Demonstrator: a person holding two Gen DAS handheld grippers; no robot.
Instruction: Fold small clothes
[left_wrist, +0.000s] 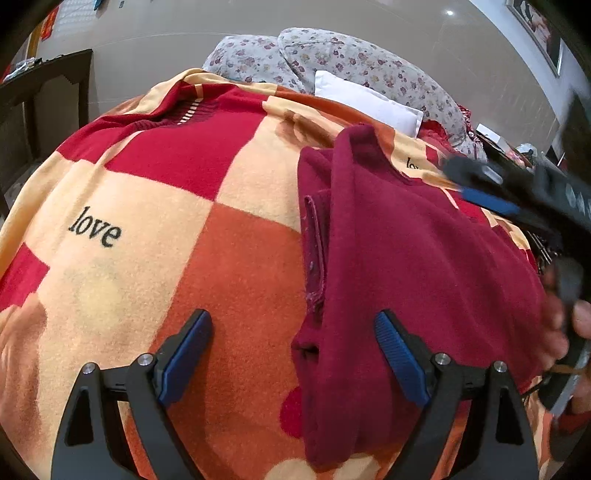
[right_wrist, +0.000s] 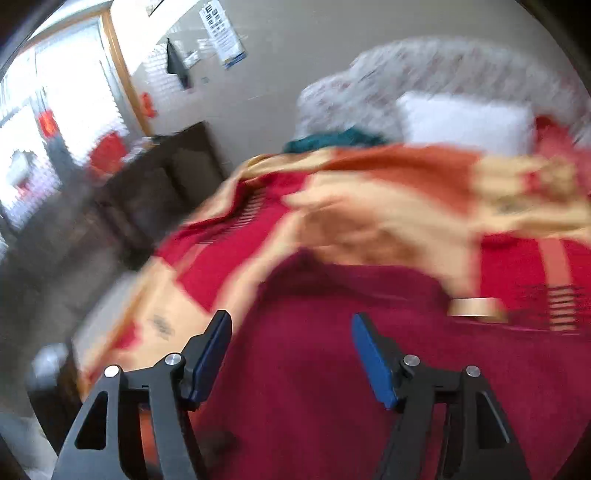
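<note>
Bright daylight, right view motion-blurred

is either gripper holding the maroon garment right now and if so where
No. Both the left gripper and right gripper are open over the garment, pads gripping nothing.

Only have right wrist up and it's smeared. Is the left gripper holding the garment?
Observer: No. The left gripper is open over the maroon garment, gripping nothing.
Operator: Where's the garment's edge?
Observer: Its left edge runs between the left fingers; the blanket shows bare beside it.
Operator: Is my right gripper in its view?
Observer: Yes, the right gripper is blurred at the garment's far right, with a hand below it.
</note>
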